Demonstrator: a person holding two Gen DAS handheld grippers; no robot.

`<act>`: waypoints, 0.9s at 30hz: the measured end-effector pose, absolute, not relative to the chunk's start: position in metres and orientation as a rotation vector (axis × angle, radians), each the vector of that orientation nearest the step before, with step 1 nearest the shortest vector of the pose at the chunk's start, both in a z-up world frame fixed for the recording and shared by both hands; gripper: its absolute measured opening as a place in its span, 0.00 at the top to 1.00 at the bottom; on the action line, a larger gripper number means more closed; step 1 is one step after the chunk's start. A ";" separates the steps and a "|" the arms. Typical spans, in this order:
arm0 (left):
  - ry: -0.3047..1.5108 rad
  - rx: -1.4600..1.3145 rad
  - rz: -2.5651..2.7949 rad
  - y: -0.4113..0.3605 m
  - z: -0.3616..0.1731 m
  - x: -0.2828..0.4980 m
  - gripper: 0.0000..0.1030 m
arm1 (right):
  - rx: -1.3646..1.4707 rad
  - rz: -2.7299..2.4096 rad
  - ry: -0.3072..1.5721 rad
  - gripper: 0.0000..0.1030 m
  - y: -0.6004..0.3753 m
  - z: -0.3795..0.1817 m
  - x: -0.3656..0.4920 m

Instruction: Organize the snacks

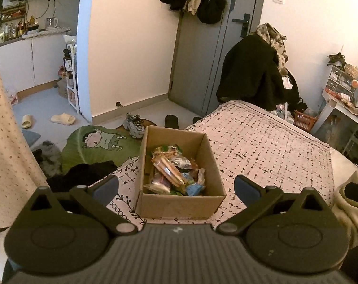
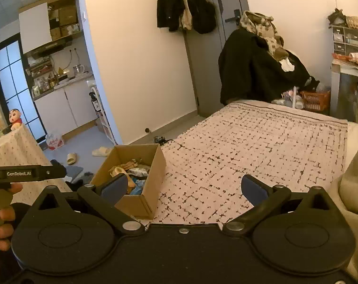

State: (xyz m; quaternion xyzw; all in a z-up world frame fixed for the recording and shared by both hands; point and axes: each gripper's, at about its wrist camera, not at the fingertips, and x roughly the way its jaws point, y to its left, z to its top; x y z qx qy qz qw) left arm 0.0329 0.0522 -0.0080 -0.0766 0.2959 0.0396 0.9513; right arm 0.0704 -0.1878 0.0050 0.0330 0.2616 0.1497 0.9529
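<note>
The left wrist camera looked forward and down over the bed, close to the cardboard box (image 1: 179,172), which sat dead ahead at 12 o'clock. The right wrist camera faced the same way from farther right, with the box (image 2: 134,177) near at 10 o'clock. Both views shared the patterned bedspread (image 1: 261,146) (image 2: 250,142) and the door (image 1: 202,59) (image 2: 209,71) beyond.

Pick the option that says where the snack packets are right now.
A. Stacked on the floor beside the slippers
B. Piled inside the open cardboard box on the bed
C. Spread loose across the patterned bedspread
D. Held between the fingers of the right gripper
B: the left wrist view shows the snack packets heaped inside the open cardboard box, which sits on the bedspread, while the left gripper and right gripper are both open and empty.
</note>
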 end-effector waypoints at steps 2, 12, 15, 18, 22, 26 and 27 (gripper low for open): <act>0.603 -0.150 0.085 0.052 -0.008 0.033 0.00 | 0.073 0.300 0.525 0.00 -0.189 0.005 0.070; 0.592 -0.160 0.082 0.048 -0.006 0.032 0.00 | 0.072 0.311 0.539 0.00 -0.188 0.004 0.071; 0.594 -0.153 0.082 0.047 -0.006 0.033 0.00 | 0.069 0.313 0.542 0.00 -0.188 0.004 0.071; 0.599 -0.149 0.080 0.045 -0.007 0.033 0.00 | 0.066 0.309 0.546 0.00 -0.187 0.004 0.071; 0.597 -0.150 0.080 0.045 -0.006 0.031 0.00 | 0.064 0.313 0.555 0.00 -0.187 0.004 0.072; 0.599 -0.142 0.081 0.046 -0.006 0.030 0.00 | 0.055 0.314 0.564 0.00 -0.185 0.003 0.071; 0.600 -0.142 0.083 0.046 -0.006 0.031 0.00 | 0.052 0.313 0.567 0.00 -0.184 0.003 0.072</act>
